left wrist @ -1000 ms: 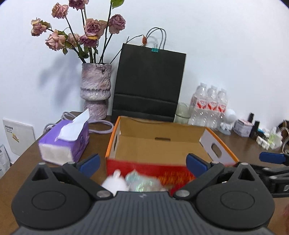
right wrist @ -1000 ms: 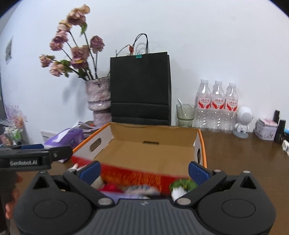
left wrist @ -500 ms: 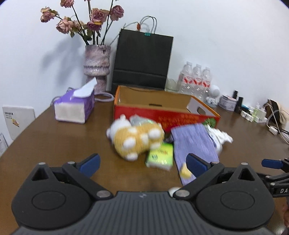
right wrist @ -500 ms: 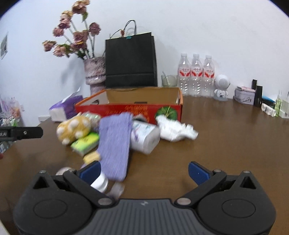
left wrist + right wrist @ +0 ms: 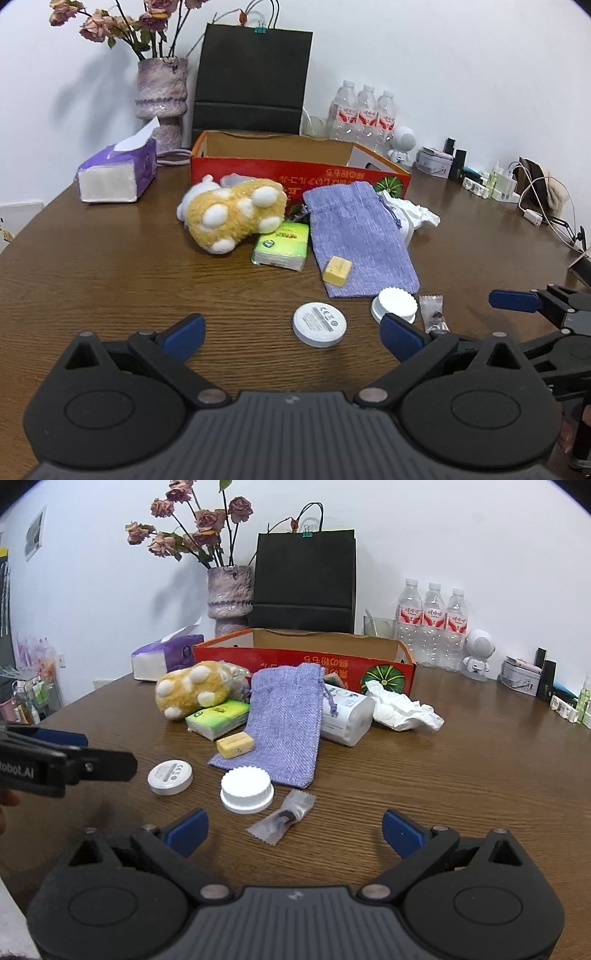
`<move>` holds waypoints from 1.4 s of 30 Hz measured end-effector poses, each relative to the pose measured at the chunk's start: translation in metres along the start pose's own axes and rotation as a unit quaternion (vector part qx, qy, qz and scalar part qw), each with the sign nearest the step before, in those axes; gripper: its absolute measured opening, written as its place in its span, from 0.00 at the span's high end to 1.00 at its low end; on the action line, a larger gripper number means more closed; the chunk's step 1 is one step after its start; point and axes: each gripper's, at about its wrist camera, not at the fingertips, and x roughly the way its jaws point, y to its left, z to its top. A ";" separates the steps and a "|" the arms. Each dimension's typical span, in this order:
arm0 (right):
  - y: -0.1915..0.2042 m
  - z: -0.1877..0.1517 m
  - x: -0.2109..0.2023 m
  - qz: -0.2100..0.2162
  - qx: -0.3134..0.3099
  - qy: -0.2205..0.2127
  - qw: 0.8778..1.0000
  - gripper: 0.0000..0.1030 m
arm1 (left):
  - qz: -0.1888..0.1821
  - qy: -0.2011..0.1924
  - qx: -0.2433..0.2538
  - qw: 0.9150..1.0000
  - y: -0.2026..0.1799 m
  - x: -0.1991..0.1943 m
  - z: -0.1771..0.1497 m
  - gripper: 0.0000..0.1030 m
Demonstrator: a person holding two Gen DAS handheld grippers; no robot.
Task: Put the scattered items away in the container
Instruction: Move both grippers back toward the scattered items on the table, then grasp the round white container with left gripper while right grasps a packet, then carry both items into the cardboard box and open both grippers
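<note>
A red and orange cardboard box (image 5: 295, 171) (image 5: 306, 657) stands open on the brown table. In front of it lie a yellow plush toy (image 5: 232, 216) (image 5: 195, 690), a green tissue pack (image 5: 282, 247), a purple cloth pouch (image 5: 358, 240) (image 5: 284, 720) with a small yellow block (image 5: 337, 270) on it, a white roll (image 5: 345, 716), crumpled white paper (image 5: 402, 709), a round white disc (image 5: 320, 324) (image 5: 170, 777), a white cap (image 5: 246, 790) and a clear wrapped candy (image 5: 282, 818). My left gripper (image 5: 291, 334) is open, just short of the disc. My right gripper (image 5: 295, 830) is open by the candy.
A purple tissue box (image 5: 118, 173) sits left of the box. A vase of dried roses (image 5: 162, 96), a black paper bag (image 5: 251, 77) and water bottles (image 5: 364, 114) stand behind it. Small bottles, a robot figure and cables (image 5: 535, 210) line the right.
Both grippers have pulled back from the box towards me, so the scattered items in front of it have come into view. Both stay open.
</note>
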 end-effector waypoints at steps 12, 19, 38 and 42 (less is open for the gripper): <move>0.002 0.007 0.024 0.007 0.005 0.032 0.999 0.65 | 0.016 0.021 0.051 0.998 -0.020 0.041 -0.003 0.61; 0.000 0.006 0.017 0.022 -0.008 0.015 1.000 0.89 | 0.029 -0.003 0.017 0.999 -0.014 0.041 -0.007 0.62; -0.013 0.013 0.018 0.014 -0.003 -0.001 1.000 0.90 | 0.016 0.000 0.023 1.000 -0.008 0.035 0.002 0.62; -0.017 0.023 0.017 0.014 0.001 -0.015 1.000 0.90 | 0.007 -0.021 0.023 0.999 -0.006 0.026 0.018 0.62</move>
